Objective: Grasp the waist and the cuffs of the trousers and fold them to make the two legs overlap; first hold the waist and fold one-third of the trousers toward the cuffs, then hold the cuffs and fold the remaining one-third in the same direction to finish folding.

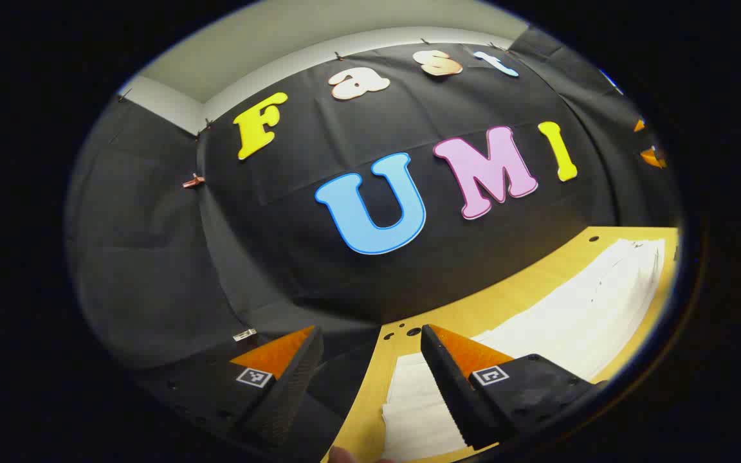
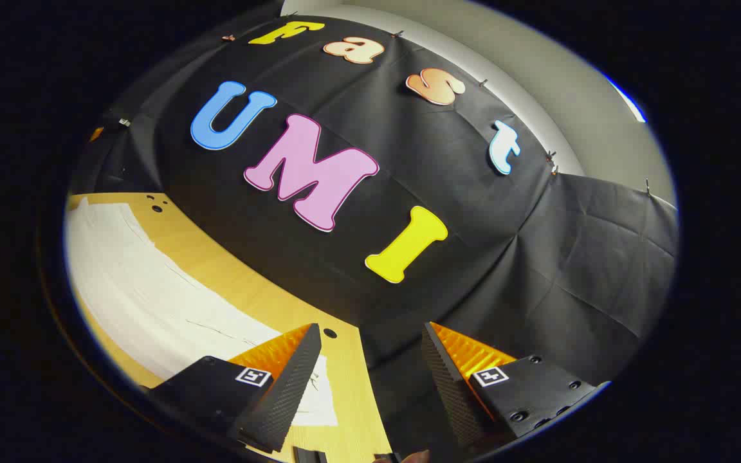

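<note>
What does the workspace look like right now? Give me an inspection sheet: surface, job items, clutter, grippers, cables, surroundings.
Surface: wooden table, light yellow top with small round holes near its far edge.
Job's things: white trousers lie spread flat along the table; the right gripper view shows them too. No fold seen yet.
Clutter: nothing seen.
Grippers: left gripper open, above one end of the trousers, holding nothing. Right gripper open, above the other end by the table edge, holding nothing.
Cables: nothing seen.
Surroundings: black cloth wall pinned with clips behind the table; pale wall above it.
</note>
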Motion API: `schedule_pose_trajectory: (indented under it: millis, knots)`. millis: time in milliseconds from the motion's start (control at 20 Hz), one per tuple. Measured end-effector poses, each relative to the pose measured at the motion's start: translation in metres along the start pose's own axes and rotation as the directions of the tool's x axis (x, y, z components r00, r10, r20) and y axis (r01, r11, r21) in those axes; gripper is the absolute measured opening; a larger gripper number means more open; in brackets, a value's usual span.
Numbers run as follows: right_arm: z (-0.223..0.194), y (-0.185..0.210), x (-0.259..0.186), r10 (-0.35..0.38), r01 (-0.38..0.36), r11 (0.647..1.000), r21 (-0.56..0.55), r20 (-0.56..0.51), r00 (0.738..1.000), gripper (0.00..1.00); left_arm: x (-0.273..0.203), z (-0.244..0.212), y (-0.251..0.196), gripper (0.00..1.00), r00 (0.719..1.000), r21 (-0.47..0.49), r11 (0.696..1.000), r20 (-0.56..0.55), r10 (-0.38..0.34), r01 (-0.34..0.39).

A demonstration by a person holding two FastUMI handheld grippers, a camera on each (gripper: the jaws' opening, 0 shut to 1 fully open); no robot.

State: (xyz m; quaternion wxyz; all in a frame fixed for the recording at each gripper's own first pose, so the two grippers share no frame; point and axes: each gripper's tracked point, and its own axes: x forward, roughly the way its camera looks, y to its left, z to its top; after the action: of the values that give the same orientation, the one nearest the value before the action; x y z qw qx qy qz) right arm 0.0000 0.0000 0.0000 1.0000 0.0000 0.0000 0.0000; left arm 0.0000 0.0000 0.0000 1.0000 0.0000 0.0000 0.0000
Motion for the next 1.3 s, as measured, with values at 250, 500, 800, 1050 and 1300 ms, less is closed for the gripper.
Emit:
schedule_pose_trajectory:
  millis: [250, 500, 800, 1050, 1300]
  knots:
    - [-0.013, 0.026, 0.007, 0.094, -0.095, 0.994, -0.045, -0.026, 0.995, 0.97, 0.0, -0.023, -0.024, 0.97, 0.991, 0.092, 0.988, -0.047, -0.124, 0.128]
    - [-0.038, 0.052, 0.009, 0.183, -0.193, 0.972, -0.134, -0.081, 0.98, 0.97, -0.005, -0.059, -0.037, 0.97, 0.972, 0.129, 0.967, -0.115, -0.206, 0.22]
    - [-0.078, 0.086, -0.013, 0.324, -0.355, 0.91, -0.214, -0.166, 0.931, 0.97, -0.013, -0.108, -0.065, 0.97, 0.909, 0.176, 0.902, -0.219, -0.355, 0.395]
    - [-0.13, 0.115, -0.032, 0.427, -0.509, 0.802, -0.313, -0.295, 0.855, 0.97, -0.036, -0.183, -0.099, 0.96, 0.776, 0.272, 0.75, -0.418, -0.472, 0.603]
    - [-0.165, 0.138, -0.045, 0.495, -0.622, 0.678, -0.392, -0.383, 0.78, 0.97, -0.064, -0.247, -0.111, 0.96, 0.661, 0.398, 0.543, -0.585, -0.47, 0.739]
